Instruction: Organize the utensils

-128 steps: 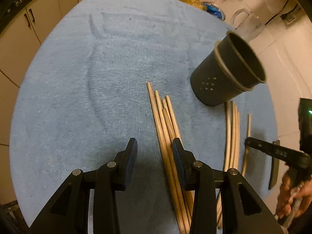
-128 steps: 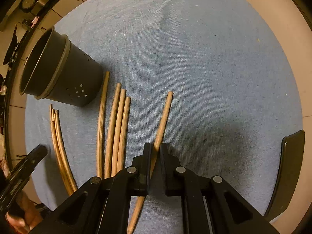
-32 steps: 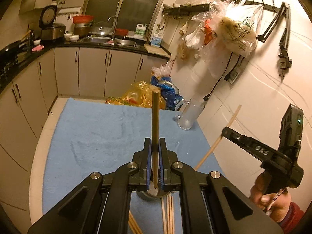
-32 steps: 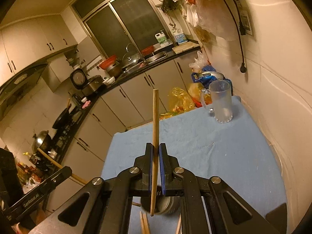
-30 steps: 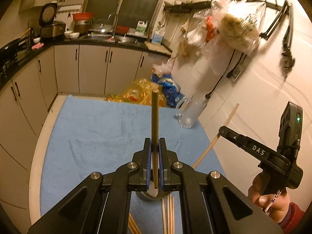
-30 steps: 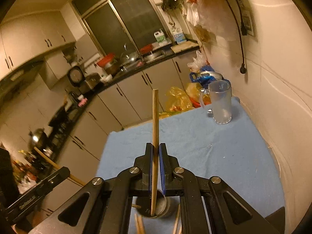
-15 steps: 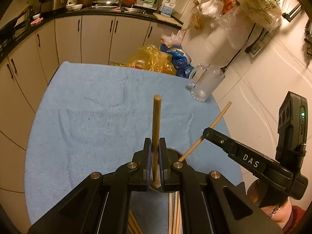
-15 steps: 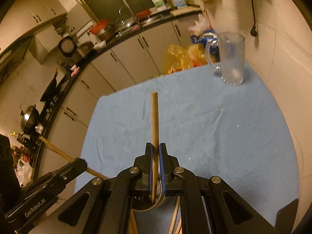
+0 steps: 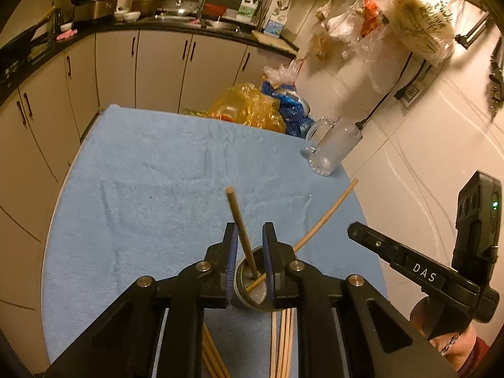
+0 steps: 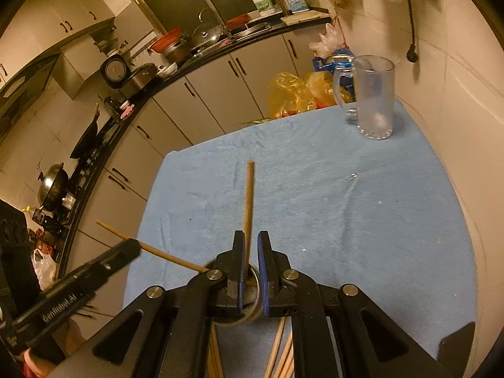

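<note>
A dark round cup (image 9: 252,296) stands on the blue cloth, right under both grippers. My left gripper (image 9: 249,242) is opening. A wooden chopstick (image 9: 239,220) leans loosely between its jaws, lower end in the cup. My right gripper (image 10: 251,245) is opening too. Its chopstick (image 10: 249,201) stands between the pads, resting by the left one, and drops into the cup (image 10: 252,308). In the left wrist view that stick (image 9: 327,214) slants out of the cup to the right. Several loose chopsticks (image 9: 283,340) lie on the cloth in front of the cup.
A glass mug (image 9: 334,148) stands at the far right corner of the cloth-covered table (image 9: 141,189), by the white wall. Yellow and blue plastic bags (image 9: 252,107) sit beyond the far edge. Kitchen cabinets run along the left and back.
Both grippers have come down over the cup. Their jaws have parted, and the two chopsticks, held upright before, now tilt with their lower ends in the cup.
</note>
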`<state>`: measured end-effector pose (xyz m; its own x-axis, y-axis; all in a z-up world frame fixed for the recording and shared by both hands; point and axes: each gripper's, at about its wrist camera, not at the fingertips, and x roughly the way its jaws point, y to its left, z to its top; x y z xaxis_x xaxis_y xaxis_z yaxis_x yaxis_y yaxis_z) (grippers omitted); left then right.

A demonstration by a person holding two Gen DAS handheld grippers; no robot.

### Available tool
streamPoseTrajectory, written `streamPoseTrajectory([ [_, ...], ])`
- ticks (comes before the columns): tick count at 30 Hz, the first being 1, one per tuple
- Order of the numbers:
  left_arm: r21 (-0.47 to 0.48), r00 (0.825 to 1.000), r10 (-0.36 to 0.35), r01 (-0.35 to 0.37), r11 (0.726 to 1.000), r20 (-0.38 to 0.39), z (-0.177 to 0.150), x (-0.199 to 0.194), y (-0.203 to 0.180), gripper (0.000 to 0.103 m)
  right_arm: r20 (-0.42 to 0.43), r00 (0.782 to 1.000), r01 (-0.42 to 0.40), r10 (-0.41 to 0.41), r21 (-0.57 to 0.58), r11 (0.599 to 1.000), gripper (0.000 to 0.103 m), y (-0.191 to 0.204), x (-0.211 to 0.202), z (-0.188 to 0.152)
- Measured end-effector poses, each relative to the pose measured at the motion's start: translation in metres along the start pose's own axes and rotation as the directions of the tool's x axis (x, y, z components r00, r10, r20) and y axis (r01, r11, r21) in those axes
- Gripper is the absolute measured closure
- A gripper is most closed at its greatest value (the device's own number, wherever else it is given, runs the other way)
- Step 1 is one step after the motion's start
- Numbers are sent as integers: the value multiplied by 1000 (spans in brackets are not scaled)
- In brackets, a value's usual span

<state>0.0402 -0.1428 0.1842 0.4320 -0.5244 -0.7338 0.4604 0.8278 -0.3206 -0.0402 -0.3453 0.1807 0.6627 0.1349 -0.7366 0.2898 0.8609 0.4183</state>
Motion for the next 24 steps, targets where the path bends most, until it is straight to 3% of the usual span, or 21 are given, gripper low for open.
streamPoseTrajectory([
  [8,-23,1000,20,-20,1000,22,-30,-35,27,88,-70,997,37,-34,44,998,88,-22,-12,-38],
  [14,-76,996,38,-44,996,-79,-74,-30,59,88,-175,983,73,-56,92,993,88,-39,7,-89],
  [18,-108,989,31,-47,993,-146,-101,-28,74,88,-283,957,102,-59,141,985,88,-51,33,-116],
  [24,-107,981,38,-59,992,-192,-131,-35,92,88,-344,935,158,-85,190,969,89,-55,60,-127],
])
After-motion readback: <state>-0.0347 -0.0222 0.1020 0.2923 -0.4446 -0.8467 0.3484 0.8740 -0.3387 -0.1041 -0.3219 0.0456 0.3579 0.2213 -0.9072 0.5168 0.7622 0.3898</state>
